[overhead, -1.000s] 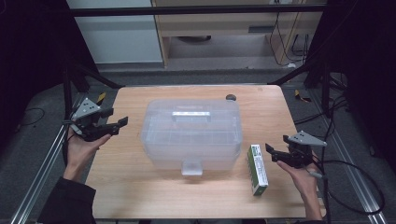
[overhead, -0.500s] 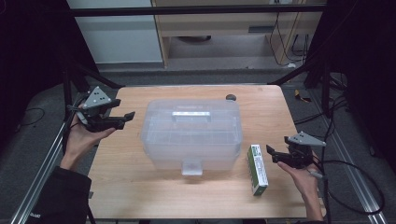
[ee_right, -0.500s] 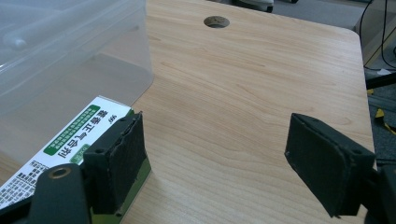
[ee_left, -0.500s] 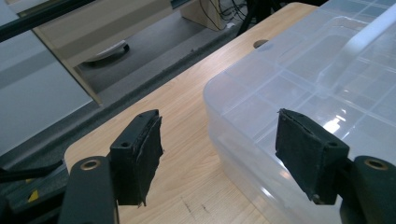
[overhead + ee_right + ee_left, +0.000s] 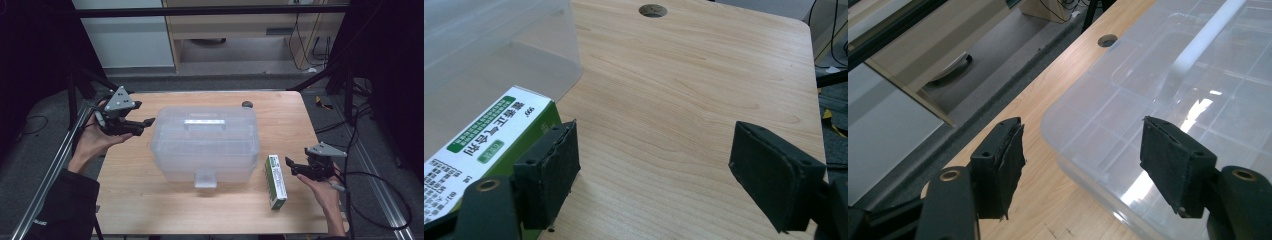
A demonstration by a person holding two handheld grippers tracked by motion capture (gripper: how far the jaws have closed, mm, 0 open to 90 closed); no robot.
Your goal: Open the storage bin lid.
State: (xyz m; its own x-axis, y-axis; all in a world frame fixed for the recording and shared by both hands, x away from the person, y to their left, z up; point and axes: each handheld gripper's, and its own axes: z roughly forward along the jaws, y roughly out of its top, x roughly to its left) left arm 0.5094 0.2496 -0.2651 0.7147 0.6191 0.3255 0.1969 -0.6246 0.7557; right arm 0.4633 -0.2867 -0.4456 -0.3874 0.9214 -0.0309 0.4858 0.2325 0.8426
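A clear plastic storage box (image 5: 205, 145) with a shut lid and a white handle stands in the middle of the wooden table (image 5: 290, 120). A green and white carton (image 5: 275, 181) lies flat just right of the box. My left gripper (image 5: 145, 125) hovers open at the box's left end; in the left gripper view its jaws (image 5: 1088, 165) straddle the lid's corner (image 5: 1148, 100) from above, without touching. My right gripper (image 5: 290, 166) is open just right of the carton. In the right gripper view (image 5: 654, 175) the carton (image 5: 489, 135) lies beside the left jaw.
A round hole (image 5: 246, 104) sits in the table near its far edge, behind the box. Black frame rails run along both sides of the table. Bare wood stretches right of the box (image 5: 684, 85) and along the front edge.
My left gripper has risen and moved right toward the box's left end. The right gripper, the carton and the box have stayed put.
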